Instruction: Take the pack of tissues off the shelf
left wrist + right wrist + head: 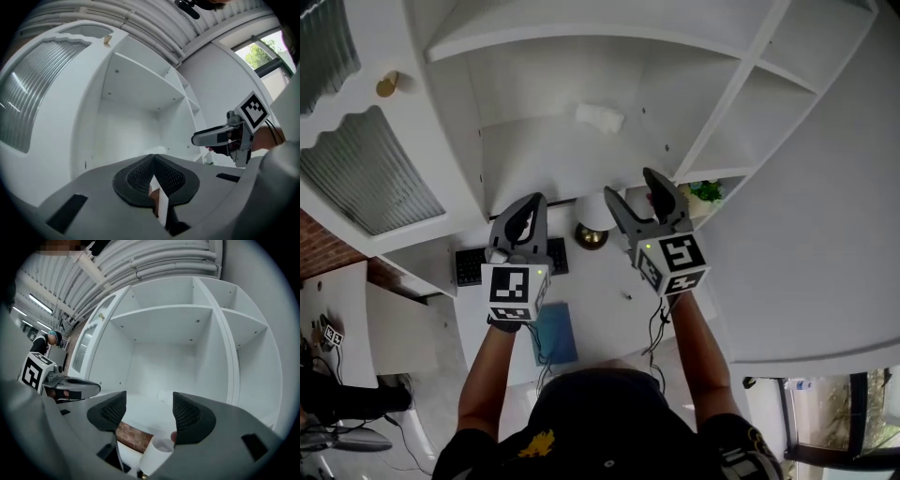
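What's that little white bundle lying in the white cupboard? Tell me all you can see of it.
The pack of tissues is a small, white, soft-looking packet with slightly rumpled edges. It lies flat and alone on the white shelf, far back in the widest compartment, close to the rear wall and a little right of centre. Only the shelf board touches it. Any print or seam is too small to make out.

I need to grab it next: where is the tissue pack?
Head view: the tissue pack lies near the back of the wide shelf, beyond the right gripper, untouched.
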### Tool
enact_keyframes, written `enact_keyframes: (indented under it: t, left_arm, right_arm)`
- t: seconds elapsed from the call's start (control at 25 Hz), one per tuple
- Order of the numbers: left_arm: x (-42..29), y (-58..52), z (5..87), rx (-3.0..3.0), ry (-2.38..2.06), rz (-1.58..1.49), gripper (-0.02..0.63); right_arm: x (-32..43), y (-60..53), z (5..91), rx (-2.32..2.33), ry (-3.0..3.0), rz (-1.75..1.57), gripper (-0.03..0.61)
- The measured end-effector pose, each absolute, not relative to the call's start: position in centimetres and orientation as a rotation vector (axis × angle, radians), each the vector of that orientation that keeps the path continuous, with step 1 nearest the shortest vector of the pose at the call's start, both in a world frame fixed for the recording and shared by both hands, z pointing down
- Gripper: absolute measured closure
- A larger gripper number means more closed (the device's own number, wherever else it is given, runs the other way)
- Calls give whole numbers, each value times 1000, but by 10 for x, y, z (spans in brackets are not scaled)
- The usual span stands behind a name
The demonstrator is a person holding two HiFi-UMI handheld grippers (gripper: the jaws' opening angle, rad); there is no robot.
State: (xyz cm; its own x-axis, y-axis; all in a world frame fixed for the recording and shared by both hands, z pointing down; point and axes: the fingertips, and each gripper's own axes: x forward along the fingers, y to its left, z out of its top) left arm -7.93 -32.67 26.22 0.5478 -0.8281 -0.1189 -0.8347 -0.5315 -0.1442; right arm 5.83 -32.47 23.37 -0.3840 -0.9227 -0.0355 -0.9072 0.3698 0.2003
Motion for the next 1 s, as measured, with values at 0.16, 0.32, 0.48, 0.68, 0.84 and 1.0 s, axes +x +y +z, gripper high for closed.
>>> enact_keyframes:
  t: [0.16,0.32,0.48,0.68,0.84,1.0]
  left_arm:
    - [-72,-337,245,-2618,1394,79,600]
    - [-67,-345,219,-2614,1371,142,600]
    - [-68,-352,204,-2584,1373,159,600]
    - [-70,-359,206,-2583,1395,148,600]
    - [-68,-362,211,-2590,1398,137,600]
    - [-69,-364,214,-2596,1400,122,600]
  right_arm:
    - [56,-354,216,1618,-2509,-309,268]
    - [57,-387,211,1541,-2500,-224,267]
    - [65,-420,217,1532,-2425,-162,267]
    - [62,-453,225,1457,-2373,-89,267]
    - [64,-475,236,1430,-2294,-53,267]
    - [68,-493,244,1447,-2262,-9,267]
